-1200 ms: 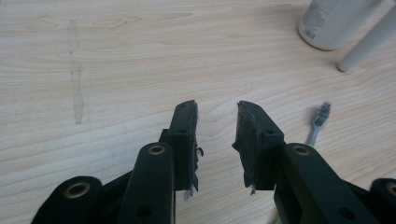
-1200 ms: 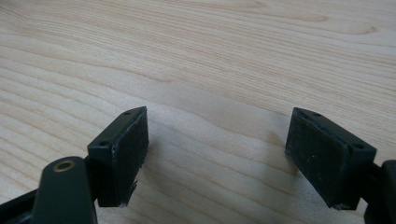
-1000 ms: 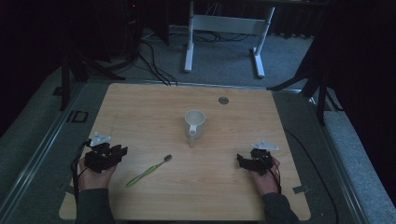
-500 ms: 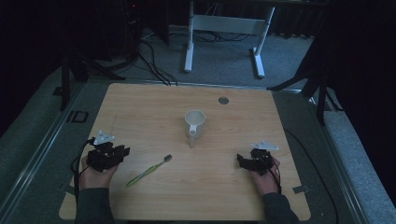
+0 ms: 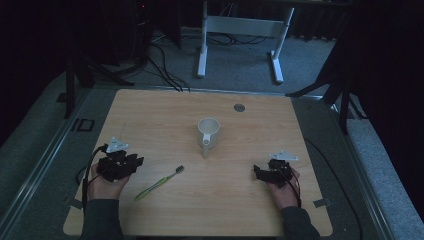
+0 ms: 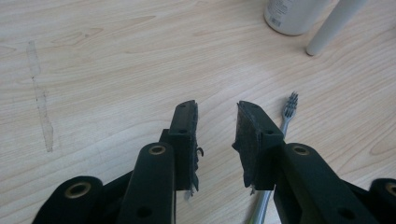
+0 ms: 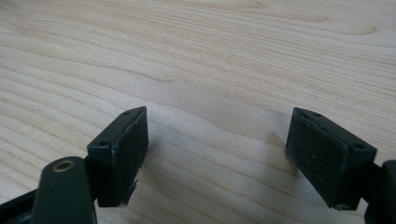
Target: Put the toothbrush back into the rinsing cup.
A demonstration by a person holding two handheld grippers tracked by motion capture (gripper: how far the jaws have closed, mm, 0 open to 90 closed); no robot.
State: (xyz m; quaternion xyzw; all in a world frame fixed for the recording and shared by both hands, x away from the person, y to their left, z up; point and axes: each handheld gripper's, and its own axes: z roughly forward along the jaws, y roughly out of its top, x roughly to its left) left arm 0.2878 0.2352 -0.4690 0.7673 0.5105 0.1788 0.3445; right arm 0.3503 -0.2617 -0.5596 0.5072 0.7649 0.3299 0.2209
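black two-jaw left gripper (image 5: 131,163) sat in left hand (image 5: 105,184), low over tabletop, jaws just reopened to narrow gap, nothing between. black two-jaw right gripper (image 5: 259,173) sat in right hand (image 5: 282,187), jaws spread wide, empty.

Wooden table (image 5: 150,110): white jug (image 5: 208,132), green toothbrush (image 5: 159,182).

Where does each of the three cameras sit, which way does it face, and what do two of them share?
High view: above the person's side, facing forward and down on the table; both forearms, left gripper and right gripper show.
Left gripper view: rides the left gripper, looking along its parted jaws at the toothbrush and mug.
Right gripper view: rides the right gripper, facing bare wood between wide jaws.
Shared: high and left gripper views both show toothbrush and mug.
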